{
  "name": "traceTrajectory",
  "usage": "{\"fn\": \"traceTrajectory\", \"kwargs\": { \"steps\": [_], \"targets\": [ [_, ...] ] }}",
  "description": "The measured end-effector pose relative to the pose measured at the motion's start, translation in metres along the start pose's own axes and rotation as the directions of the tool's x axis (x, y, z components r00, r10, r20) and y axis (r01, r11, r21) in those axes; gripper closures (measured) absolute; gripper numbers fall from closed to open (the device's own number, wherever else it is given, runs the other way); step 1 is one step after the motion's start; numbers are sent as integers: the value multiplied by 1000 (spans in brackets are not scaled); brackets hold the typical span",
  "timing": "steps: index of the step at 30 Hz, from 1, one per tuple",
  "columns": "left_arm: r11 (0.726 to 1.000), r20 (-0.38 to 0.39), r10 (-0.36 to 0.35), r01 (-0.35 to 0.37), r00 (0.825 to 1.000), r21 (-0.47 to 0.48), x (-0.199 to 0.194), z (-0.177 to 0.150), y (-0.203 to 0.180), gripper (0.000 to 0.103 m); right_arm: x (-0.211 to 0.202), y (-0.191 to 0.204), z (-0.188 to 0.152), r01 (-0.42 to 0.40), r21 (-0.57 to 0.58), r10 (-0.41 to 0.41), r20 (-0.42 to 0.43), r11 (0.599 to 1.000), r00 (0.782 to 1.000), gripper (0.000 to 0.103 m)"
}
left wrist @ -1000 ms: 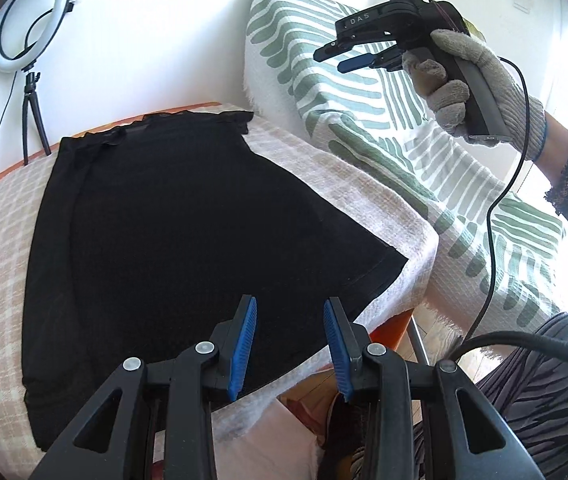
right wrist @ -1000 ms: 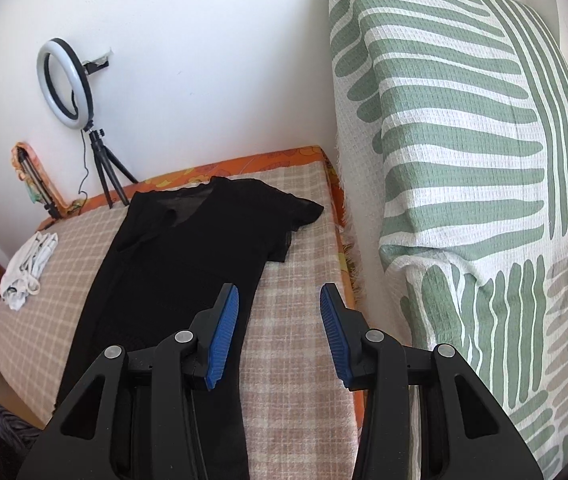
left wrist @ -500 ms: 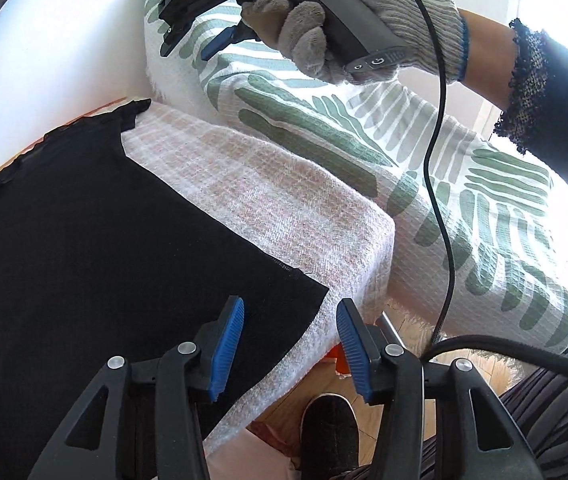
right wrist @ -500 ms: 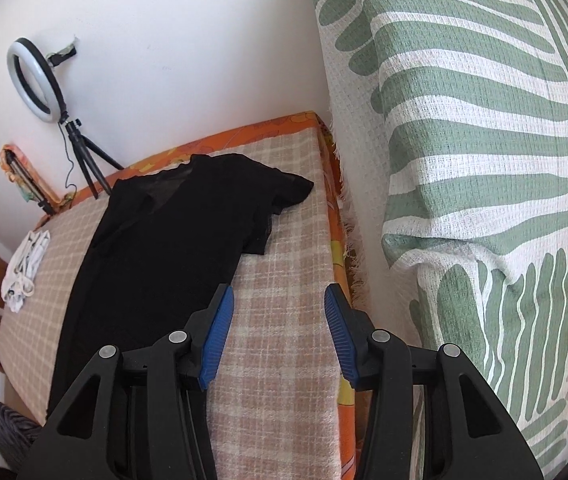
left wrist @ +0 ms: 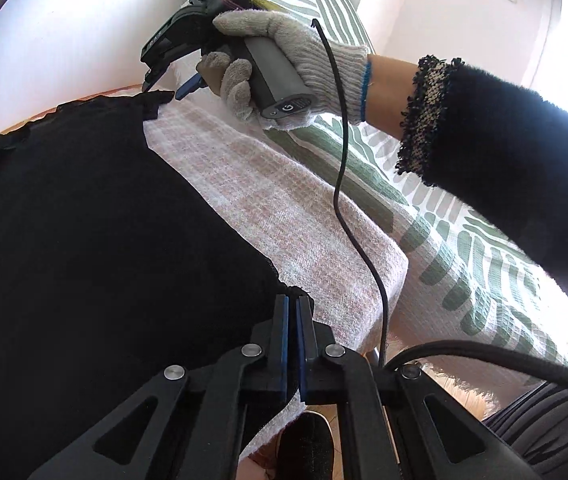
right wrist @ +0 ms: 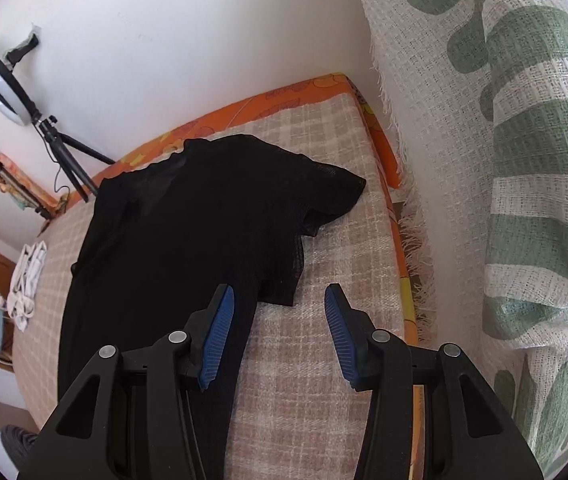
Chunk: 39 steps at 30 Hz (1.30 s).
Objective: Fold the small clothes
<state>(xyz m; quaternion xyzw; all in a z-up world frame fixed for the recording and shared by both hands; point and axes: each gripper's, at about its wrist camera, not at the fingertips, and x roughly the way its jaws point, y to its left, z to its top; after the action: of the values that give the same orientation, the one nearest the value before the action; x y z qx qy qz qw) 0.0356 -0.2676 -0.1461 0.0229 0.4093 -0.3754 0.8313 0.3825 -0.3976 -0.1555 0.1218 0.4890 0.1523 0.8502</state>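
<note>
bed with checked cover carries the black shirt, spread flat. left gripper is clamped on the shirt's near hem corner. right gripper, jaws apart and holding nothing, hovers above the sleeve by the striped cushion.

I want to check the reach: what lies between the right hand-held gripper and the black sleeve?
Only bare checked blanket lies between the right hand-held gripper and the sleeve, seen in the right wrist view.
</note>
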Motion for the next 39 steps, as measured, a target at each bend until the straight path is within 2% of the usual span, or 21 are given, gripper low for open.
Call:
{"fn": "traceTrajectory", "kwargs": {
  "steps": [6, 8, 9, 10, 11, 12, 18, 21, 24, 28, 32, 36, 39],
  "targets": [
    [999, 51, 13, -11, 999, -45, -18, 1, 9, 103, 37, -7, 11, 23, 69, -22, -23, 997, 999, 57],
    [998, 61, 12, -8, 998, -56, -20, 2, 11, 103, 41, -6, 14, 43, 69, -43, -6, 997, 999, 57],
    [998, 62, 11, -7, 998, -61, -20, 2, 12, 103, 43, -4, 17, 52, 65, -52, -4, 997, 999, 61],
    [998, 65, 10, -6, 998, -69, -20, 2, 13, 103, 44, -2, 19, 60, 61, -60, 0, 996, 998, 68],
    [997, 66, 7, -1, 998, -80, -19, 2, 16, 103, 46, 0, 21, 66, 54, -66, -6, 996, 998, 93],
    [996, 68, 4, 2, 998, -92, -20, 2, 18, 103, 48, 1, 22, 76, 48, -75, -15, 996, 997, 101],
    [988, 110, 13, 4, 994, -153, -37, -5, 32, 103, 33, 34, 28, 174, -47, -172, 51, 984, 984, 102],
    [981, 131, 15, 11, 991, -195, -51, -12, 42, 103, 25, 63, 32, 251, -126, -242, 86, 960, 966, 102],
    [970, 145, 25, 11, 989, -241, -68, -23, 53, 103, 23, 100, 34, 292, -209, -273, 116, 933, 955, 102],
    [954, 160, 45, 6, 986, -300, -88, -38, 68, 103, 30, 148, 34, 303, -300, -277, 127, 905, 952, 102],
    [944, 149, 79, -27, 986, -329, -99, -54, 80, 103, 52, 192, 28, 314, -403, -290, 121, 860, 949, 103],
    [931, 121, 95, -46, 988, -363, -98, -65, 91, 103, 78, 219, 18, 310, -473, -298, 103, 825, 949, 103],
    [926, 117, 108, -58, 987, -372, -100, -70, 95, 103, 93, 228, 12, 295, -487, -294, 80, 822, 952, 103]
  ]
}}
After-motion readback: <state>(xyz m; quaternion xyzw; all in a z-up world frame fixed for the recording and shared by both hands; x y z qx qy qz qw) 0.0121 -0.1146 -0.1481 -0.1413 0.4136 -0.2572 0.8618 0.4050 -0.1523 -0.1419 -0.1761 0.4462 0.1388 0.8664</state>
